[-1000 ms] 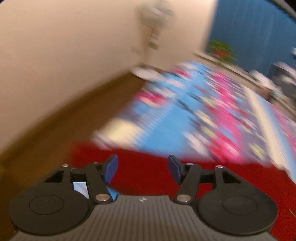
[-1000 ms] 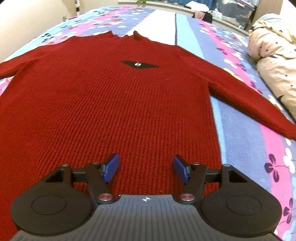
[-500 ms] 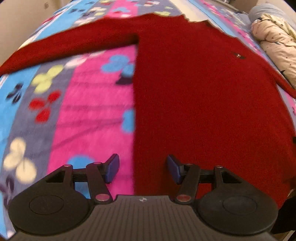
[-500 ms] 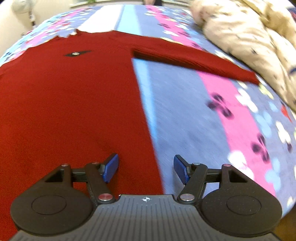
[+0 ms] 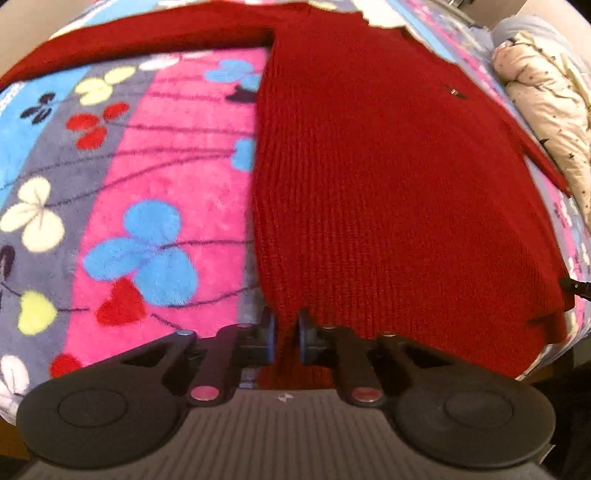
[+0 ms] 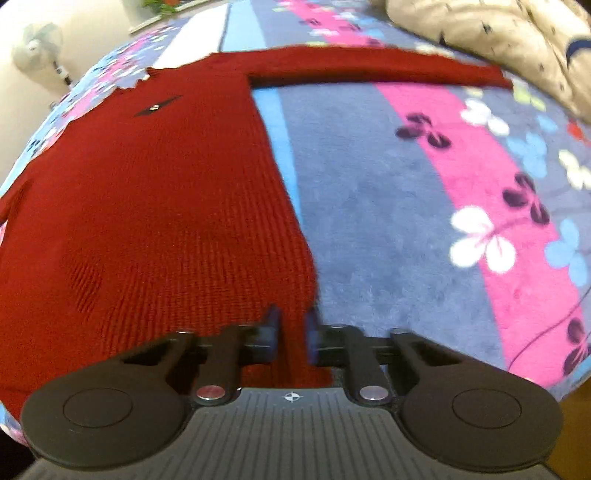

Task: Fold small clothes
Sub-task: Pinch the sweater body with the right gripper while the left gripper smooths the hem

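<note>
Red sweater [image 5: 388, 177] lay flat and unfolded on the flowered blanket [image 5: 155, 192]. Left gripper [image 5: 284, 334] and right gripper [image 6: 291, 332] had just closed, each grasping a hem corner at 6 o'clock; every fold remained.

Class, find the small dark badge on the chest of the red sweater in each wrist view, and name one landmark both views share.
Left wrist view: the badge sits upper right, on the red sweater, near the beige quilt.
Right wrist view: the badge sits upper left, left of the outstretched sleeve.
Shared landmark: the sweater's scalloped neckline, just beyond the badge.
</note>
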`<state>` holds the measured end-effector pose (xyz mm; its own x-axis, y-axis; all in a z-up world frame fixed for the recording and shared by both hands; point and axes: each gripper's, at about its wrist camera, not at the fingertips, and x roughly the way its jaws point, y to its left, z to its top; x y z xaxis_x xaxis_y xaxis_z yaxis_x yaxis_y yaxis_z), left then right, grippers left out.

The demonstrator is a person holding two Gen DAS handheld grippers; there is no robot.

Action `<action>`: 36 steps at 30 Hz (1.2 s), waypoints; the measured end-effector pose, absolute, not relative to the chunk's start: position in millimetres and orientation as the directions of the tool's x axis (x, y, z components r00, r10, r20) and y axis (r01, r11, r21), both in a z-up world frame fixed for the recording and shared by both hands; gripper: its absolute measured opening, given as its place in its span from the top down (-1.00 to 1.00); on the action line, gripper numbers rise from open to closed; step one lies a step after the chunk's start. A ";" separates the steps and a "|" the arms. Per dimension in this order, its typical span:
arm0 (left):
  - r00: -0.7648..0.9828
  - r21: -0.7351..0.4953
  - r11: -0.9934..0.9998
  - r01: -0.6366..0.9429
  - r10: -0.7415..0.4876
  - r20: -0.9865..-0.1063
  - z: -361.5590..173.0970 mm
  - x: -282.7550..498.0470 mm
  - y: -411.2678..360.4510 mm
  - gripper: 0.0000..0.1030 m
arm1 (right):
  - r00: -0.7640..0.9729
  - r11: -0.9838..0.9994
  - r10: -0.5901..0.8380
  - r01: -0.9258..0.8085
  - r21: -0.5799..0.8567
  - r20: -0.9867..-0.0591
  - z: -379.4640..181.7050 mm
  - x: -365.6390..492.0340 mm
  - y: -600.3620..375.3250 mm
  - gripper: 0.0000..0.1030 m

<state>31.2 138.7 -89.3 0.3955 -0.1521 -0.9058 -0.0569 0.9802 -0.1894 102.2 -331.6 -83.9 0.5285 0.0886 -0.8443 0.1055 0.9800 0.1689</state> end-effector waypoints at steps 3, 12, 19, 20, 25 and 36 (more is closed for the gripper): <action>0.499 -0.235 0.972 -0.031 -0.188 -0.846 -62.1 13.4 145.0 0.81 | 0.647 0.945 0.078 0.194 0.263 -0.759 -52.0 87.9 -354.8 0.89; 0.410 -0.022 0.985 -0.169 0.050 -0.911 -82.9 27.5 150.6 0.82 | 0.525 0.967 -0.039 0.233 0.100 -0.850 -80.4 103.1 -347.3 0.83; 0.622 -0.027 0.997 0.067 -0.063 -0.781 -50.6 17.6 108.4 0.26 | 0.724 0.985 -0.071 0.160 0.067 -0.686 -45.8 90.3 -319.9 0.34; 0.597 -0.035 0.994 0.105 -0.091 -0.797 -55.1 20.3 100.4 0.26 | 0.738 0.990 0.004 0.093 0.107 -0.675 -45.2 89.0 -312.1 0.28; 0.411 0.019 0.989 0.150 -0.045 -0.911 -95.2 35.4 78.0 0.05 | 0.599 0.971 0.229 -0.198 0.135 -0.768 -72.1 98.0 -267.2 -0.08; 0.611 -0.014 0.996 0.084 -0.062 -0.789 -59.4 45.4 67.9 -0.46 | 0.712 0.990 0.124 -0.138 0.036 -0.691 -49.9 93.2 -281.1 -0.14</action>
